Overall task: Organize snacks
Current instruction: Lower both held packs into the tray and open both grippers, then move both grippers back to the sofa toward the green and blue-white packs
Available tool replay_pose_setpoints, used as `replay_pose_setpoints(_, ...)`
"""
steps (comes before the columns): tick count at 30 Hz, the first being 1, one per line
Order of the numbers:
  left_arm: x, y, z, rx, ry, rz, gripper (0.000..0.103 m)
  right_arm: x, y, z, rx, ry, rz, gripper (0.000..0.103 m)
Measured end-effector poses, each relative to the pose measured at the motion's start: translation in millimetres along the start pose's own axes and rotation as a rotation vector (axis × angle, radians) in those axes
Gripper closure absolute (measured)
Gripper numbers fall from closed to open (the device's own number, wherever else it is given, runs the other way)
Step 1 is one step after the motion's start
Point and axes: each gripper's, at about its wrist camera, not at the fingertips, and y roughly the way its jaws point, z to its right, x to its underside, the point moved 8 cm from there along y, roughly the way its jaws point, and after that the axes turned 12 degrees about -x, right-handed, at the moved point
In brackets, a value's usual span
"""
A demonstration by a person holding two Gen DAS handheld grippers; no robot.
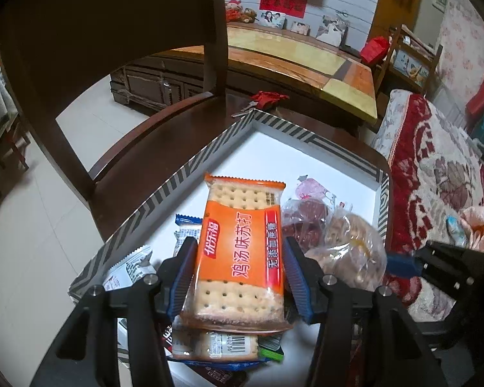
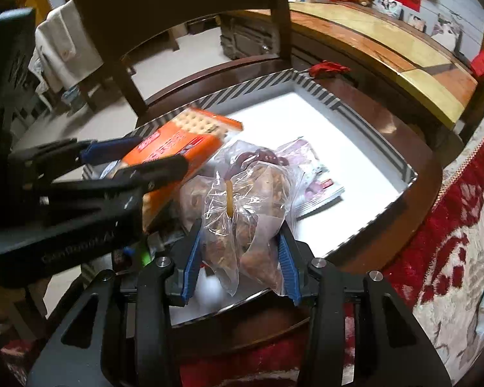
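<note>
Left wrist view: left hand-held gripper (image 1: 238,272) pinches an orange cracker packet (image 1: 242,251) by its long sides, blue pads (image 1: 184,277) pressed against the wrapper on both edges. Packet is raised above a shallow white tray (image 1: 274,148) with a striped rim. Tray sits on the seat of a dark wooden chair (image 1: 164,129). Under the packet, more wrapped snacks: a barcode-labelled packet (image 1: 216,345), a blue-and-white wrapper (image 1: 187,229), a white wrapper (image 1: 129,267) near the tray's left rim. To the right, a clear bag of brown snacks (image 1: 348,248) and a pink packet (image 1: 309,190) lie in the tray. Right hand-held gripper (image 1: 435,264) enters at the right edge, beside the clear bag. Red patterned blanket (image 1: 435,174) to the right of the chair. Right wrist view: right hand-held gripper (image 2: 238,261) has its jaws partly spread around the clear bag (image 2: 242,200); whether the pads (image 2: 192,258) press the plastic I cannot tell. The bag rests in the tray (image 2: 306,119), tied with a yellowish band (image 2: 229,200). Left hand-held gripper (image 2: 135,158) at left, holding the cracker packet (image 2: 177,148) tilted above the tray's left side. Pink packet (image 2: 316,177) lies flat beyond the bag.
</note>
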Motion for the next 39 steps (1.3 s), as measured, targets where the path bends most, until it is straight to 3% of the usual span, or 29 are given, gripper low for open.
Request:
replay_pose_setpoints(4,-2,-6,-5,-0.003,-0.015,0.011,0.041,3,-2,0,-0.021,0.038,-0.011,0.041)
replay_pose_setpoints(8,-2,-12,-7,-0.008,-0.022,0.024,0.033,8,-16,-5,-0.009,0.035,0.009,0.041)
replay_pose_setpoints(15,2,-17,-9,-0.012,-0.034,0.018,0.031,14,-46,-5,-0.019,0.073,0.071,0.04)
replay_pose_setpoints(19,5,-24,-4,0.0,-0.034,0.026,0.018,20,-50,-4,-0.019,0.097,0.087,0.04)
replay_pose_setpoints(29,15,-46,29,0.037,0.018,0.054,0.016,49,-79,7,0.035,0.165,0.165,0.04)
replay_pose_setpoints(39,31,-70,88,0.106,0.116,0.075,0.016,91,-119,35,0.111,0.266,0.215,0.04)
